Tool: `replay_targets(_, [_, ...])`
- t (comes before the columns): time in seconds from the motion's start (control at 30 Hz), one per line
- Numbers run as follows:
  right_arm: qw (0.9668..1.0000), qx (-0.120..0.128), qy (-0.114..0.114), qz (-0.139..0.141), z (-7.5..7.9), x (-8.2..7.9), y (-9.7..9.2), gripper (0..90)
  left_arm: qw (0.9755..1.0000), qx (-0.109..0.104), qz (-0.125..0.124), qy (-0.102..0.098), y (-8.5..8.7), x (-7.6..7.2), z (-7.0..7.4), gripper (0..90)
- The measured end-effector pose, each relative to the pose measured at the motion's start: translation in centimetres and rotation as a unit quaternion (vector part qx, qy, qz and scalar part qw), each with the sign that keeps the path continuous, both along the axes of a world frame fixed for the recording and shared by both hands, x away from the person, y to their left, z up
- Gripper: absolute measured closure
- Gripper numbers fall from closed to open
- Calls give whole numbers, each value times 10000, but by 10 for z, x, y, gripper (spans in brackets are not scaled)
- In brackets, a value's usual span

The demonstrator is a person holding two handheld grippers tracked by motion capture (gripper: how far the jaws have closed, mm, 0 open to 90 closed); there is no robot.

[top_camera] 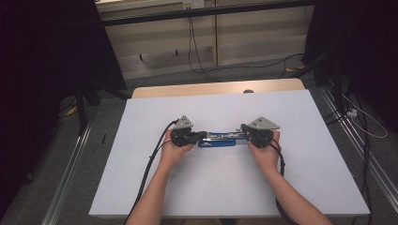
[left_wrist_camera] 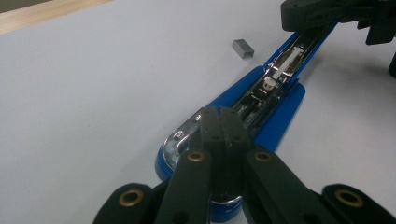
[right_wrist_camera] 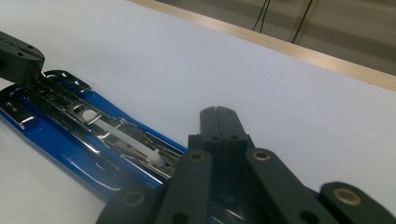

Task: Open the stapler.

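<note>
The left tool (top_camera: 199,136) has its jaws pressed together, tips resting on the chrome end of the blue stapler (top_camera: 218,139); whether anything is nipped between them cannot be told. The right tool (top_camera: 244,129) also has its jaws pressed together, lying over the stapler's other end. In the right gripper view its closed tips (right_wrist_camera: 218,113) rise above the blue body (right_wrist_camera: 56,144), with the open chrome channel and a white plastic pusher running away to the left.

The stapler lies opened flat, lengthwise across the middle of the white desk (top_camera: 141,178), bridging the two tools. A hand (top_camera: 174,151) grips the left tool and another hand (top_camera: 265,153) the right, both forearms coming in from the near edge.

In the left gripper view a small grey block of staples (left_wrist_camera: 243,48) sits on the desk just beside the stapler's far half, apart from it.

Bare white surface spreads on all sides: wide toward the left and right edges, broad toward the near edge, narrower toward the far wooden strip (top_camera: 187,89).
</note>
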State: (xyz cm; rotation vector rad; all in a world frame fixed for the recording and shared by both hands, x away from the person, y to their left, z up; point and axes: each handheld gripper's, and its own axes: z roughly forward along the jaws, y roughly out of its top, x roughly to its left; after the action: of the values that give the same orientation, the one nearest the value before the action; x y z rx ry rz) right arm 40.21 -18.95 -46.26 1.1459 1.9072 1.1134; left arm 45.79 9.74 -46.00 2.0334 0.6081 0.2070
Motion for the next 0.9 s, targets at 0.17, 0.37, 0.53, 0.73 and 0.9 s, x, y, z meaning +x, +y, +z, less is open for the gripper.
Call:
replay_targets(0.17, [10000, -36, 46, 41, 1, 2, 1, 900, 10000, -15, 6, 17, 1, 0, 0, 899])
replay_targets(0.37, [9997, -67, 201, 128, 3, 5, 3, 900, 10000, -74, 12, 15, 2, 0, 2, 894])
replay_targets(0.53, [9994, -28, 291, 162, 6, 9, 3, 900, 9998, -209, 40, 20, 4, 0, 5, 875])
replay_targets(0.73, [9992, 94, 395, 15, 16, 18, 2, 787, 9995, -270, 56, 125, 5, -1, 7, 765])
replay_targets(0.9, [9976, 264, 632, -51, 22, 28, 2, 625, 9991, -375, 151, 148, 5, -3, 13, 557])
